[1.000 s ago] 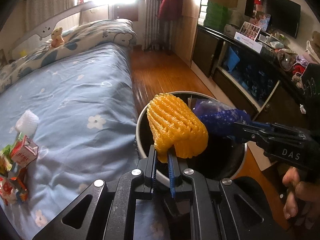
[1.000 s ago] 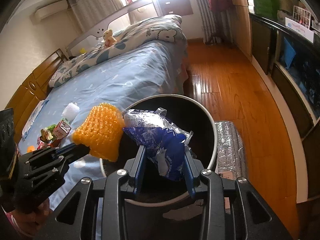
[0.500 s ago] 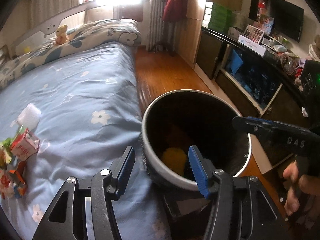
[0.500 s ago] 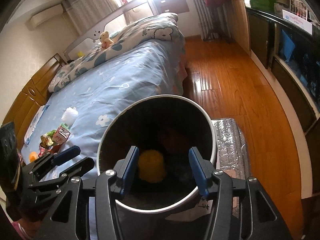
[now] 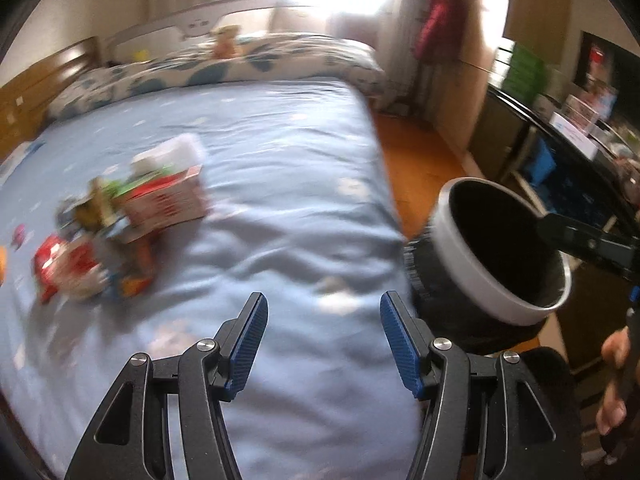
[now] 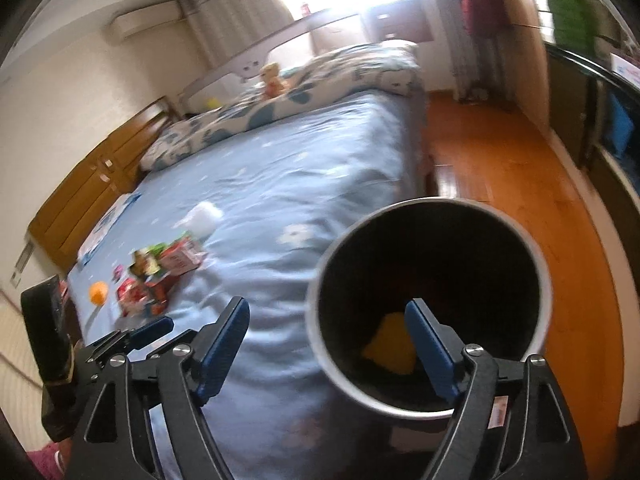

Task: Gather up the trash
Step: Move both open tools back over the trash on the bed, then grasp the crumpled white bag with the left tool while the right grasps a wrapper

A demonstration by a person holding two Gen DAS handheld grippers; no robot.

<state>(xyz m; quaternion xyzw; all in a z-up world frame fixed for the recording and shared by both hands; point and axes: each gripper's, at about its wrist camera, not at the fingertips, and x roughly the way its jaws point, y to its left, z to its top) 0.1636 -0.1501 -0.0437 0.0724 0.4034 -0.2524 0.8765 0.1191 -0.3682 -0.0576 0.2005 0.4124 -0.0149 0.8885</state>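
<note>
Both wrist views have swung off the round bin with the pale rim and black liner [image 6: 430, 308] and back toward the bed. A second ago the left gripper [image 5: 323, 342] was clamped on a yellow foam fruit net and the right gripper [image 6: 328, 354] on a blue-and-silver foil bag, both over the bin mouth. Now neither carries anything. Both sets of jaws have just been opening; they stand apart, with nothing between them in either view.

Largest to smallest:
- Bed with pale blue flower-print sheet [image 5: 280, 152]: fills most of the left wrist view; motion blur throughout.
- Bin: stands on the floor against the bed's edge. In the right wrist view it sits directly ahead, one right-gripper finger [image 6: 430, 354] overlapping its mouth.
- Right gripper seen from the left wrist view: only a dark finger crossing above the far rim of the bin.
- Remaining trash pile [image 5: 120, 232]: small red-and-white carton, red wrappers, green scraps and a white foam piece, heaped on the sheet well apart from the bin. An orange ball-like item [image 6: 98, 294] lies just beside the pile.
- Yellow foam net [image 6: 390, 346]: lying at the bottom of the bin. The blue bag is not discernible in the dark interior.

Step in hand, as judged: drop is complete and both grippers are heading back for another load.

Next move calls for carrying the open left gripper across to the pile, choosing one piece on the outside, such as the carton, and closing on it without dragging the sheet up.
</note>
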